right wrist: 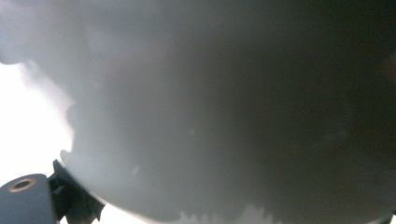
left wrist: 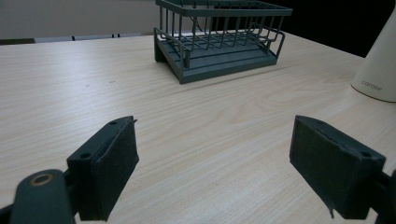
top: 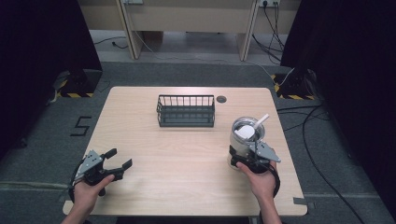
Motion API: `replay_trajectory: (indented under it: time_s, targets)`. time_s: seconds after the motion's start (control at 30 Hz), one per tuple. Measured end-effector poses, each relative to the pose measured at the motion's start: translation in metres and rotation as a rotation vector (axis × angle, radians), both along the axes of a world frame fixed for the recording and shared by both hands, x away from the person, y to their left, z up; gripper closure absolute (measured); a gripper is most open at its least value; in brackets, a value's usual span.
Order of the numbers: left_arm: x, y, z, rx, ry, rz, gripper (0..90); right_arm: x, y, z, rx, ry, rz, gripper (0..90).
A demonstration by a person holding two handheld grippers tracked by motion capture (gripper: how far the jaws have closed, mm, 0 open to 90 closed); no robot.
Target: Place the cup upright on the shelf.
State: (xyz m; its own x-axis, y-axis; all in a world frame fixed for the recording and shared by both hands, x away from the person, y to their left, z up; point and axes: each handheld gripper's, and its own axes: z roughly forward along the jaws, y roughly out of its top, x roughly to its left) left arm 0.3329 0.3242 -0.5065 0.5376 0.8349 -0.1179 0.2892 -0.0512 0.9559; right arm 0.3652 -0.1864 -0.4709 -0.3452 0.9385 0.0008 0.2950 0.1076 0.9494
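The left gripper (top: 117,159) rested low over the pale wooden table (top: 187,158), its jaws spread wide with nothing but bare wood between them. Ahead of those jaws, well apart, stood the dark grey wire basket (left wrist: 219,37). Off to their right rose the white tumbler (left wrist: 380,60), upright, with a clear lid and a white straw (top: 259,120). The right gripper (top: 250,158) sat against the tumbler's lower body, the cup pressed close before its camera; whether its jaws pinched the cup I cannot tell.
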Motion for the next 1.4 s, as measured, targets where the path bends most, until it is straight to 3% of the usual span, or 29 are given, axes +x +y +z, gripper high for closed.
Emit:
replay_trajectory:
  time_s: [0.4, 1.0, 1.4]
  targets:
    - [0.000, 0.000, 0.000, 0.000, 0.004, 0.000, 14.6, 0.000, -0.001, -0.005, 0.016, -0.052, 0.012, 10.7]
    - [0.000, 0.001, 0.000, -0.004, 0.006, 0.006, 14.6, 0.001, 0.001, -0.003, 0.019, -0.044, 0.008, 10.8]
    - [0.001, 0.001, -0.001, -0.006, 0.008, 0.010, 14.6, 0.005, -0.002, 0.015, 0.023, -0.078, 0.001, 10.8]
